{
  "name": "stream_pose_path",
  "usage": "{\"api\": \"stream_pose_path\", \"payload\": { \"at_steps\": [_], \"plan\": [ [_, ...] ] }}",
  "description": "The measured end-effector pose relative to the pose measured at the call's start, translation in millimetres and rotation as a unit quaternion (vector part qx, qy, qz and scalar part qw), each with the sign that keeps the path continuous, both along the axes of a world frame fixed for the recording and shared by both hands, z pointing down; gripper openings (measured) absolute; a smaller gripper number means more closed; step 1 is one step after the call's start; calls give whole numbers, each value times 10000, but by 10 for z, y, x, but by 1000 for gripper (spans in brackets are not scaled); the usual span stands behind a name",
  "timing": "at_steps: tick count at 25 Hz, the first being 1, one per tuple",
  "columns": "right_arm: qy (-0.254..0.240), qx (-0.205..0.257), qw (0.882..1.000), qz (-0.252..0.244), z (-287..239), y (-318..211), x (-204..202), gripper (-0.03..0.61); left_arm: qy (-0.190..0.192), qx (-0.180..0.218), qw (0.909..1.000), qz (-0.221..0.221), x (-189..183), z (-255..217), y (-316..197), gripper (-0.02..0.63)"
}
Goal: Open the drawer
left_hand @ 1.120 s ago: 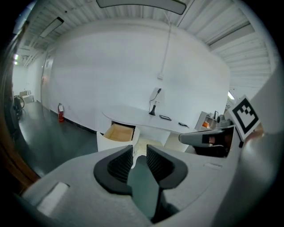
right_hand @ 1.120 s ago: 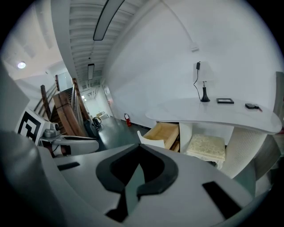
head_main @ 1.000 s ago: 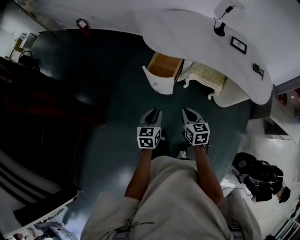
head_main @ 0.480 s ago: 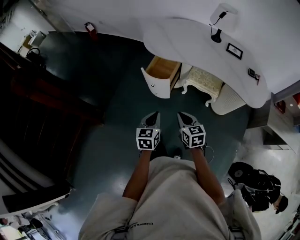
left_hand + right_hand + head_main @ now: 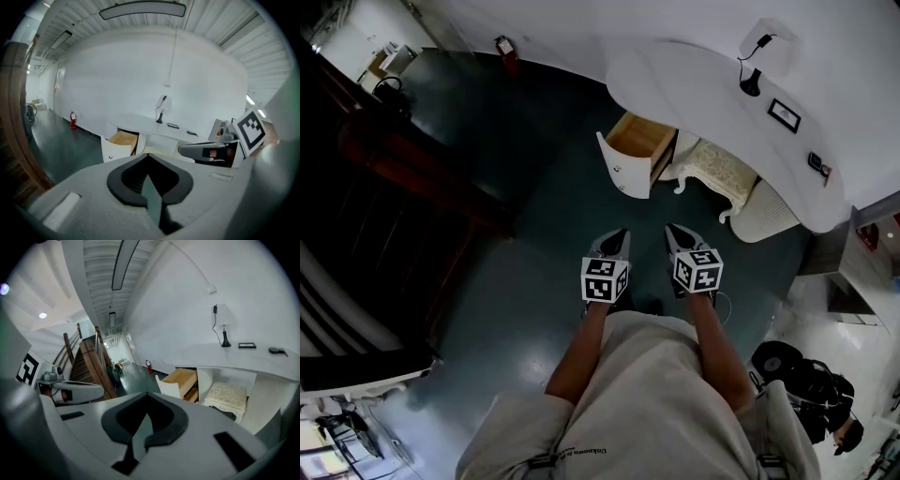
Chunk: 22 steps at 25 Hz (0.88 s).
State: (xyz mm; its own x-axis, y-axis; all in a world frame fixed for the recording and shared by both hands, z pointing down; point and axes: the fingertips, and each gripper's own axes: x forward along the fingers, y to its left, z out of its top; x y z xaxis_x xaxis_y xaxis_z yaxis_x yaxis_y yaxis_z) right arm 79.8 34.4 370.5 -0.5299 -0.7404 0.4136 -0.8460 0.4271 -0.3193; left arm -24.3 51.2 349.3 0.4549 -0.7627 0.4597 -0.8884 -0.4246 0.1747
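The white drawer [image 5: 636, 155] stands pulled out of the curved white desk [image 5: 694, 75], its wooden inside showing. It also appears in the left gripper view [image 5: 119, 143] and the right gripper view [image 5: 180, 380]. Both grippers hang in front of the person, well short of the drawer and touching nothing. My left gripper [image 5: 619, 236] is shut and empty, its tips meeting [image 5: 149, 155]. Beside it, my right gripper [image 5: 671, 231] is also shut and holds nothing [image 5: 147, 394].
A cushioned stool [image 5: 717, 169] and a white ribbed bin [image 5: 769, 211] stand under the desk. A lamp [image 5: 752, 80] and a small frame [image 5: 785, 114] sit on top. A dark wooden staircase [image 5: 384, 187] runs along the left. Gear lies on the floor at the right [image 5: 806, 375].
The left gripper's jaws have closed from partly open. Both grippers and the person have shifted a little over the floor. The drawer stays pulled out.
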Motion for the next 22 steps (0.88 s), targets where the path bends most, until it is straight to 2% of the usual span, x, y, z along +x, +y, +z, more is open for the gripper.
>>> {"api": "stream_pose_path", "payload": {
  "at_steps": [4, 15, 22],
  "plan": [
    [7, -15, 10000, -91, 9, 3, -15, 15, 26, 102, 9998, -138, -33, -43, 1, 11],
    [146, -42, 9998, -139, 50, 118, 64, 15, 45, 204, 9997, -161, 62, -84, 59, 11],
    [242, -11, 9996, -113, 79, 205, 108, 15, 43, 167, 9995, -248, 47, -15, 133, 11]
  ]
}}
